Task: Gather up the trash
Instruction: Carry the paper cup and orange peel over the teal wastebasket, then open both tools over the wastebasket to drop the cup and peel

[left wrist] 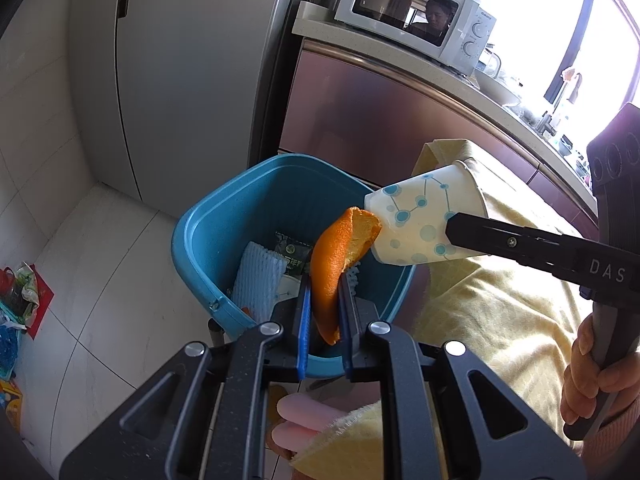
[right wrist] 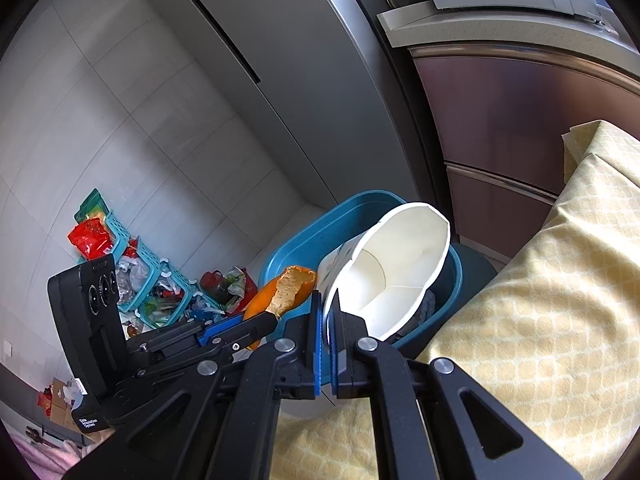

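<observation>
Both pieces of rubbish hang right over the blue waste bin (left wrist: 208,240), which stands on the tiled floor beside the cloth-covered counter (right wrist: 540,320).

The left gripper (left wrist: 324,300) has its jaws drawn in narrow on a strip of orange peel (left wrist: 336,264), pinched flat across its lower half so the curled upper end stands free above the pads. Peel like that looks light and leathery, limp enough to bend, with a waxy skin outside and a pithy inner face; clamped across the flat, as here, it should sit firm. It might cling to a pad for a moment once let go.

The right gripper (right wrist: 326,320) has its jaws pressed together on the rim of a paper cup (right wrist: 400,272), one pad inside the wall, one outside. The cup lies tilted on its side, its base pointing toward the peel and seemingly touching it in the left wrist view. It is thin, nearly weightless and easily crushed, and the mouth already looks squashed out of round. The rolled rim is the stiffest place to take it.

Inside the bin lie a blue foam fruit net (left wrist: 256,280) and a dark wrapper (left wrist: 294,250).
</observation>
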Action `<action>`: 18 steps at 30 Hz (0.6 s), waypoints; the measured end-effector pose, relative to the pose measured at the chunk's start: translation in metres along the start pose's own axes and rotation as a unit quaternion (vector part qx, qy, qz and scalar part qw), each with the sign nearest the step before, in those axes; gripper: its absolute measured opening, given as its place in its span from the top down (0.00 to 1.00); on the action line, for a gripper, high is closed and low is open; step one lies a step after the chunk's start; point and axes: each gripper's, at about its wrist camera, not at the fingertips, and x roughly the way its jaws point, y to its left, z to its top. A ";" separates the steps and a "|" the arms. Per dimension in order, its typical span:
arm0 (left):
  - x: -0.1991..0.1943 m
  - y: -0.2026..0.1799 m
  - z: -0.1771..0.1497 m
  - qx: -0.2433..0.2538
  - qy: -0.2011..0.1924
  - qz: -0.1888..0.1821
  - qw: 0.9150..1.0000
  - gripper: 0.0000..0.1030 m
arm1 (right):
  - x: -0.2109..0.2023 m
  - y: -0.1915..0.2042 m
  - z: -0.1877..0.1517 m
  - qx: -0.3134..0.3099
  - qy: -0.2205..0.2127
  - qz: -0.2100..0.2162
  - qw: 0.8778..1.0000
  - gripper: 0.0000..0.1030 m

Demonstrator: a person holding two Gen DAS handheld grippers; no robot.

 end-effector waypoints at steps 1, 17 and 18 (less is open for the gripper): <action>0.001 0.001 0.000 -0.001 0.001 0.000 1.000 0.88 | 0.002 0.000 0.001 0.000 0.002 -0.002 1.000 0.98; 0.017 0.010 -0.004 -0.011 0.014 0.005 1.000 0.87 | 0.028 0.002 0.008 0.002 0.022 -0.023 1.000 0.98; 0.018 0.010 -0.004 -0.012 0.015 0.004 1.000 0.87 | 0.029 0.002 0.008 0.002 0.022 -0.024 0.999 0.98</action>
